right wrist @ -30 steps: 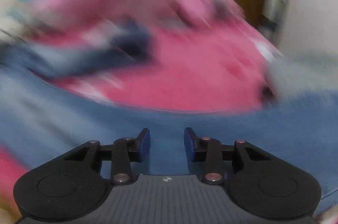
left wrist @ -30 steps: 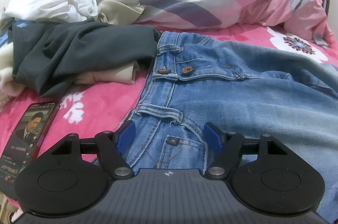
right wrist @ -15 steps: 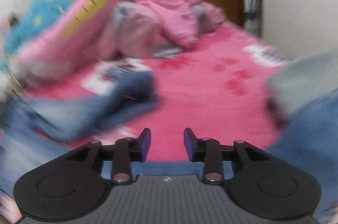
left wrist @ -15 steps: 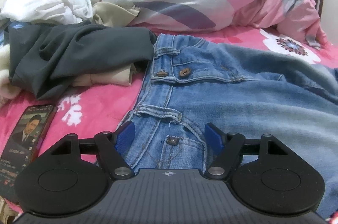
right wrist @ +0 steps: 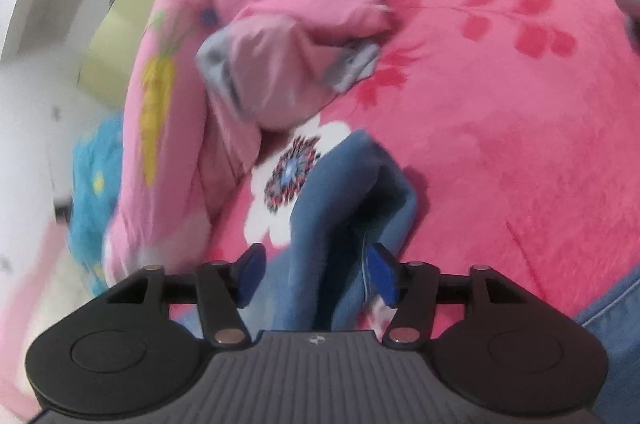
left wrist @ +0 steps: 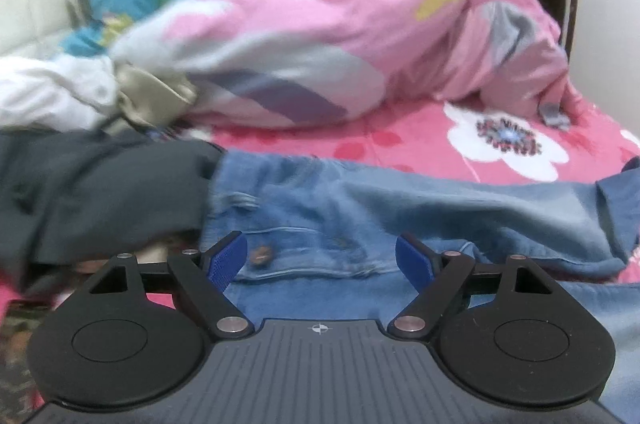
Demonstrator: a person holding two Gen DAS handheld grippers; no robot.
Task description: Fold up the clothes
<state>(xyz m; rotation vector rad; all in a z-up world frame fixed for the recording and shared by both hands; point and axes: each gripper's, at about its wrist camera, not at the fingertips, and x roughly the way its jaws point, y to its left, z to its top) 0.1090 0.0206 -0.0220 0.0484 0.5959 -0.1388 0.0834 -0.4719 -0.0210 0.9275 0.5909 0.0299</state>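
Faded blue denim jeans [left wrist: 360, 208] lying partly folded on pink floral bed [left wrist: 400, 140]; left gripper [left wrist: 322, 258] and right gripper [right wrist: 316, 276] jaws spreading, nothing pinched; dark grey garment [left wrist: 100, 192] waiting unfolded.

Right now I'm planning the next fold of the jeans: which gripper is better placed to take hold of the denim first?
Right. The right gripper already has a fold of the jeans between its open fingers. The left gripper hangs open above the waistband with nothing between its pads.
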